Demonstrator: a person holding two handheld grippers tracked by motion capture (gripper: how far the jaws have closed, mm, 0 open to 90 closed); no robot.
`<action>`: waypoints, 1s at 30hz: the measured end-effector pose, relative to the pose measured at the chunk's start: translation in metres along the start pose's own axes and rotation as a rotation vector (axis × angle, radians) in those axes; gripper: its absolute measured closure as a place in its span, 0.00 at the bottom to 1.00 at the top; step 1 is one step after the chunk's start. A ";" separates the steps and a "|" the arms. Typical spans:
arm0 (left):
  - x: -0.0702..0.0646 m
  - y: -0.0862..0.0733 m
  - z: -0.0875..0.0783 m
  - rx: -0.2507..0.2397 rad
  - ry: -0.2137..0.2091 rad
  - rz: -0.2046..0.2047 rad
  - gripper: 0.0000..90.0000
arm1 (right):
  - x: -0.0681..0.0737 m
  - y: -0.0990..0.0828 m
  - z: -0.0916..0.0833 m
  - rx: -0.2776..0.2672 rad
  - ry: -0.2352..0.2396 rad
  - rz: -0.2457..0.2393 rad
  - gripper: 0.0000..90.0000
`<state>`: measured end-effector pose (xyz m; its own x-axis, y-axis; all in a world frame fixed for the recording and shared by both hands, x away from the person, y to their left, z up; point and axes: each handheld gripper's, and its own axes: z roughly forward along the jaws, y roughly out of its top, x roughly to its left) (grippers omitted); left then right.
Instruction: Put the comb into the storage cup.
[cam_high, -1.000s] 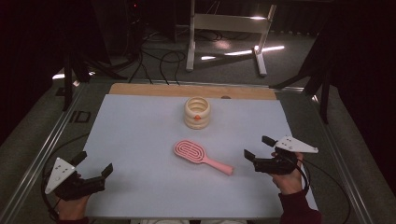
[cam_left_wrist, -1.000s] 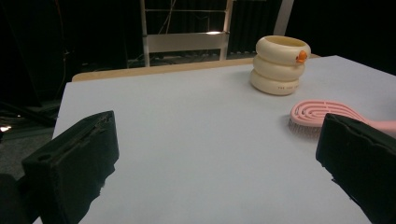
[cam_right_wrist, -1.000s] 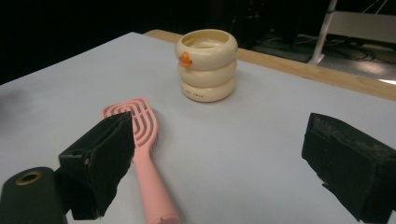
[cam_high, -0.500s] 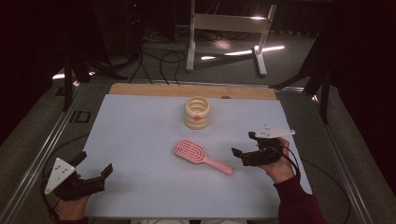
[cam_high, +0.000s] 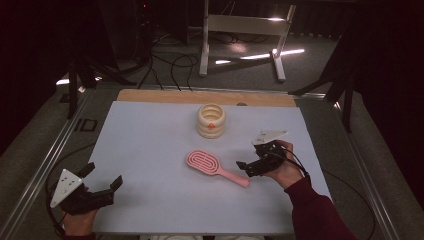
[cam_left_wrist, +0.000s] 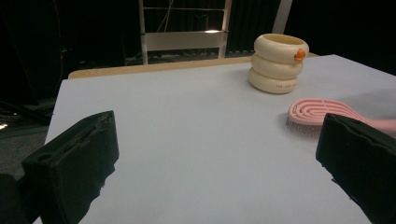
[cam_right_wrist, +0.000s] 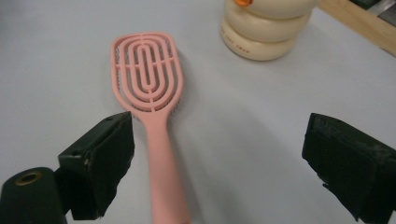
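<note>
Clearly lining up a grab, the right gripper (cam_high: 248, 166) hangs over the pink hairbrush (cam_right_wrist: 150, 107) handle, jaws apart; the left gripper (cam_high: 104, 181) rests open-jawed on the worktop (cam_high: 150, 130).

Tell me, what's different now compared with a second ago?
The right gripper has moved inward and forward across the table, from the right edge to the pink hairbrush's handle. Its jaws are open, with the handle between them, not yet gripped. The left gripper, the brush and the cream ringed holder stayed put.

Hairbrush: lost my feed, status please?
Right tongs open over hairbrush handle, not gripping. Left tongs open, idle. Cream holder beyond, clear.
</note>
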<state>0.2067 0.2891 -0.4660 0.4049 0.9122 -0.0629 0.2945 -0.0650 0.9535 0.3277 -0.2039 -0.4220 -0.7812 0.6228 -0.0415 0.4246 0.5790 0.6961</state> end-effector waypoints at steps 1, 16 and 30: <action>0.000 0.000 0.000 0.000 0.000 0.000 0.00 | 0.000 0.000 0.000 0.000 0.000 0.000 0.10; -0.001 -0.002 0.003 0.014 -0.007 0.005 0.00 | 0.008 0.017 0.038 0.142 0.009 -0.097 0.11; -0.003 -0.003 0.004 0.020 -0.014 0.005 0.00 | 0.021 0.021 0.072 0.245 0.020 -0.162 0.12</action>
<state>0.2086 0.2852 -0.4699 0.4184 0.9061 -0.0621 0.3095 -0.0779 0.9477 0.3526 -0.1409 -0.4599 -0.8556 0.5031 -0.1220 0.3899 0.7812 0.4875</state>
